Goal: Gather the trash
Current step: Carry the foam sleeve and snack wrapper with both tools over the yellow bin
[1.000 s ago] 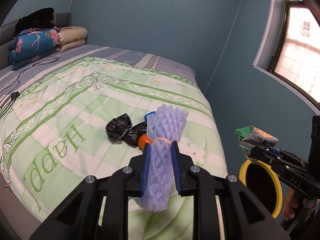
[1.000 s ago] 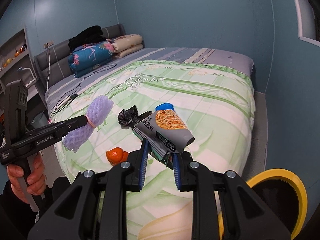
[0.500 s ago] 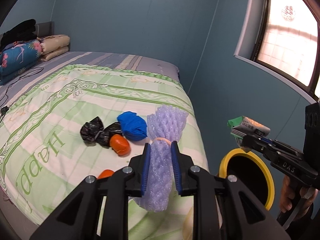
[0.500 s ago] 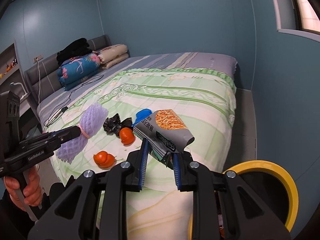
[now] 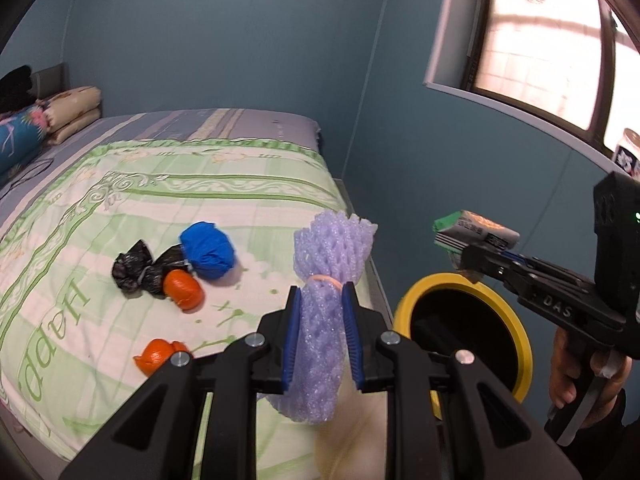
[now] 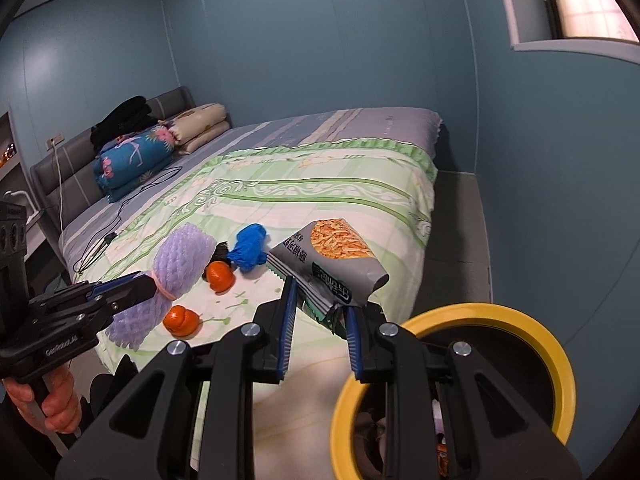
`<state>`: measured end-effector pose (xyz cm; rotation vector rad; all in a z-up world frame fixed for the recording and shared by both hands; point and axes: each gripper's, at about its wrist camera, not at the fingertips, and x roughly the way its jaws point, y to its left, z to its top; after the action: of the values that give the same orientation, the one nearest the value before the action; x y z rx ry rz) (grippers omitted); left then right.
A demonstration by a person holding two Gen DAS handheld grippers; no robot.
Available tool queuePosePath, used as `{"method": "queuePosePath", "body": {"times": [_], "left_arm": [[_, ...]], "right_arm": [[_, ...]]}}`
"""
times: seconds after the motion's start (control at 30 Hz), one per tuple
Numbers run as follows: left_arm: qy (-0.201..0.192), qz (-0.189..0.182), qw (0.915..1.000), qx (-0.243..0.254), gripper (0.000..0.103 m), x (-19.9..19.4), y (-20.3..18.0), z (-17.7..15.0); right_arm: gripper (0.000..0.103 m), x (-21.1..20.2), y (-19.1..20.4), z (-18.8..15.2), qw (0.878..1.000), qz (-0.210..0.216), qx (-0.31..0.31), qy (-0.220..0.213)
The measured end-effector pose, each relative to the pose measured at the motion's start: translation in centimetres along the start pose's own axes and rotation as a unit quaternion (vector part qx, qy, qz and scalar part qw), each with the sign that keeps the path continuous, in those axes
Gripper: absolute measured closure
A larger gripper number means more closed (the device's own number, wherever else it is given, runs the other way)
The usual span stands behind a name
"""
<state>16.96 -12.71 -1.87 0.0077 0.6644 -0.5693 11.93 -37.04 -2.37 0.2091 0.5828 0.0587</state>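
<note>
Foam netting (image 5: 328, 280), purple and tied with a band, sits pinched in the left claw (image 5: 322, 334) above the bed's edge. The right claw (image 6: 320, 312) grips a snack packet (image 6: 332, 260) near the yellow-rimmed bin (image 6: 500, 312). Orange peels (image 5: 182, 290), a blue wad (image 5: 208, 250) and a black bag (image 5: 136, 268) lie on the bed (image 5: 160, 184).

Light source: daylight is coming in through the window (image 5: 536, 40), whose panes are blowing out to pinkish white.
Brightness: the blue walls are staying dim while the bed (image 5: 168, 184) is catching even, soft light.
Shadows: faint ones are lying under the trash on the quilt.
Distortion: straight edges are bowing and black corners are closing in.
Focus: both views are looking mostly sharp.
</note>
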Motion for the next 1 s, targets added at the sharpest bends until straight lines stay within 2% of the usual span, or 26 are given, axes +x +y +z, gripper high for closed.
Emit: {"method": "queuePosePath", "body": {"times": [0.33, 0.73, 1.0], "left_arm": [[0.005, -0.013, 0.9987, 0.049, 0.083, 0.6, -4.5, -0.3], [0.006, -0.025, 0.9929, 0.116, 0.083, 1.9, -10.1, -0.9], [0.012, -0.043, 0.9895, 0.138, 0.083, 3.2, -12.6, -1.0]], "right_arm": [[0.081, -1.7, -3.5, -1.0, 0.999, -0.026, 0.031, -0.013], [0.081, -3.2, -7.7, -2.2, 0.996, -0.049, 0.071, -0.027], [0.081, -3.6, -9.5, -2.8, 0.994, -0.059, 0.09, -0.028]]}}
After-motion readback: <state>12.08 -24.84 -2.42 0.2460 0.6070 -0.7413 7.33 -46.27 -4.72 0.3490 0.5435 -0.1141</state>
